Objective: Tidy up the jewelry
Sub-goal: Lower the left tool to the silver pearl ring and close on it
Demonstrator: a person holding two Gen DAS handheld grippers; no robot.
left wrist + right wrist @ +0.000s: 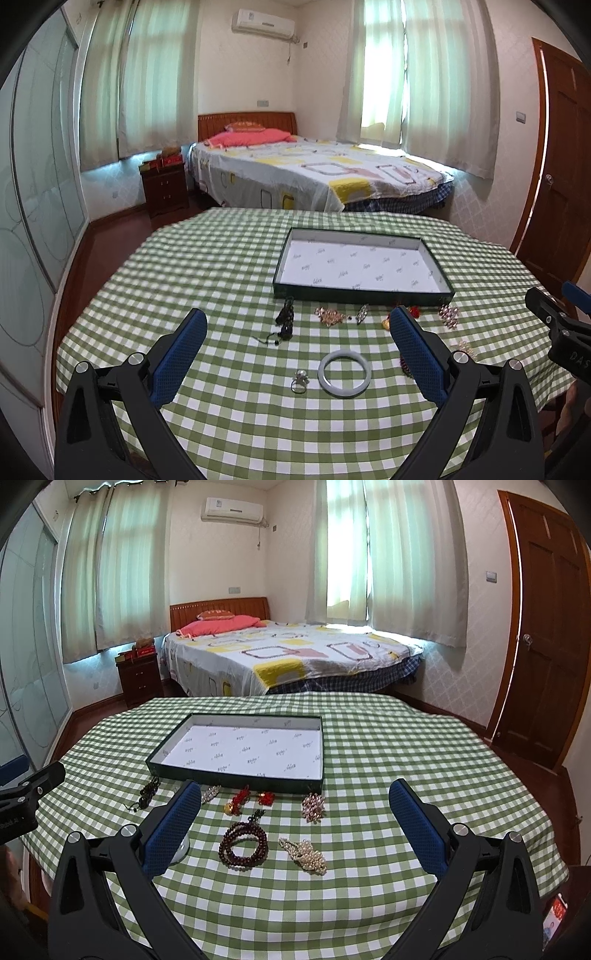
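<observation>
A shallow dark green tray (360,294) (236,777) with a white printed lining sits empty on the checked tablecloth. In the left wrist view a pale jade bangle (344,373), a silver ring (300,380), a dark bead string (285,321), a gold brooch (330,316) and a small clip (362,314) lie before it. In the right wrist view lie a dark red bead bracelet (243,843), a pearl hairpiece (304,854), a pink brooch (313,806) and red knot charms (240,800). My left gripper (297,328) and right gripper (293,797) are open, empty, above the table.
The round table has a green and white checked cloth (229,266). Behind it stand a bed (314,173), a dark nightstand (164,192) and a wooden door (543,627) at the right. The right gripper's body shows at the left view's right edge (557,325).
</observation>
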